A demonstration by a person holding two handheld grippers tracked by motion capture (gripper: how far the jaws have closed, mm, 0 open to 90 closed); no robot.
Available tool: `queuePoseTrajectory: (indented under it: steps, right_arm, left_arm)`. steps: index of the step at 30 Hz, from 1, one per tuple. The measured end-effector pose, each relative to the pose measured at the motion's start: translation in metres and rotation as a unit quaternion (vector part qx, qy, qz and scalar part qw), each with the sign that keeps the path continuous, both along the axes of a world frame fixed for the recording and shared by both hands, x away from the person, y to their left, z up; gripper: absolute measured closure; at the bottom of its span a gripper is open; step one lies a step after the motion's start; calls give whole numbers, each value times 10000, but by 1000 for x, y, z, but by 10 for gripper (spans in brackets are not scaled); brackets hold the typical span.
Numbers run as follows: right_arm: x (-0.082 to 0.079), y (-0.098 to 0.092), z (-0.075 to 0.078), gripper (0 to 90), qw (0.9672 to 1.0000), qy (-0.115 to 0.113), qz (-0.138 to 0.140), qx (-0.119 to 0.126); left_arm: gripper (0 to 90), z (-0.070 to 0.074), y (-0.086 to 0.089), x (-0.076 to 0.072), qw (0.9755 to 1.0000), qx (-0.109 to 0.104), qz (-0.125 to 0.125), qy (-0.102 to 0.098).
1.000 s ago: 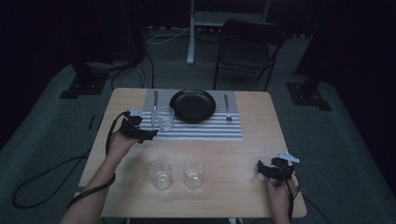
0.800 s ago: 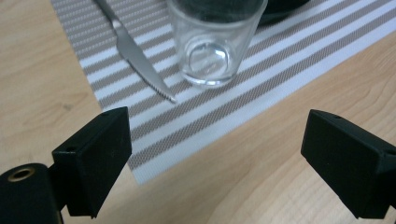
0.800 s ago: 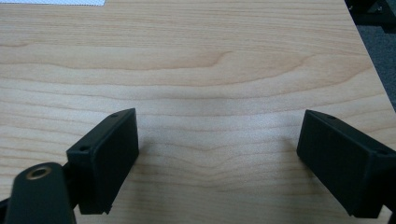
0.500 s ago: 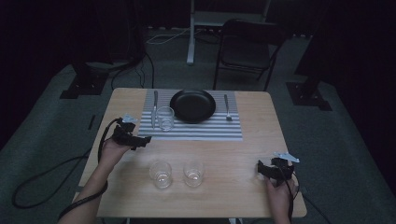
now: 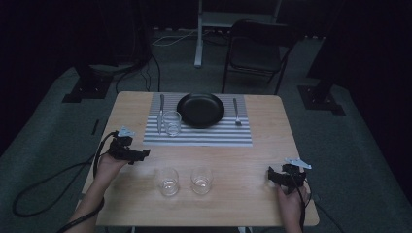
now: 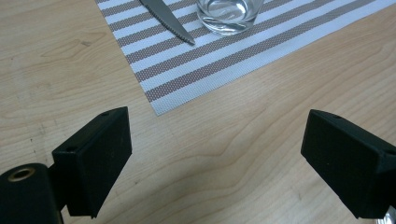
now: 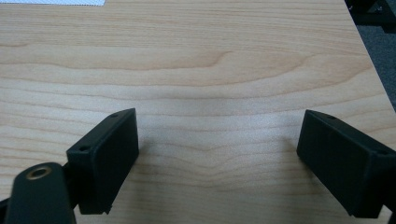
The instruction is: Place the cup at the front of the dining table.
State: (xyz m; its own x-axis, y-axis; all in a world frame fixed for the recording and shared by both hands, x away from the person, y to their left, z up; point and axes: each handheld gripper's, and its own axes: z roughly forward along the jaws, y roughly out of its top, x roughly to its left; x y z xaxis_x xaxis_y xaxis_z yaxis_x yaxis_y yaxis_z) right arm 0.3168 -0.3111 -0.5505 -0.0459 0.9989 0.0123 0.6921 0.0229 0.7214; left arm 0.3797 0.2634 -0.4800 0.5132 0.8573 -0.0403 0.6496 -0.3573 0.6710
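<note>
clear glass (image 5: 172,123) already stands on the striped placemat (image 5: 209,137) beside the knife (image 5: 161,112), so with the left gripper (image 5: 142,154) wide and empty, i judge the next move is reaching for a near glass (image 5: 167,181), while the right gripper (image 5: 268,175) rests wide.

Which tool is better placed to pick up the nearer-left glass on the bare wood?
Left, probably. The left tool sits open just beside that glass, while the right tool has the other glass between.
</note>
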Motion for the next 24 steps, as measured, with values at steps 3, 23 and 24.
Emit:
queuePoseTrajectory:
  steps: [3,23,24]
  right_arm:
    - [0,0,0,122,10000,2,0,1]
    - [0,0,0,122,10000,1,6,1]
    - [0,0,0,122,10000,-1,2,3]
  left_arm:
    - [92,-1,4,-5,10000,-60,7,-14]
    - [92,-14,14,-34,9998,47,79,-173]
    - [92,-15,13,-35,9997,66,95,-200]
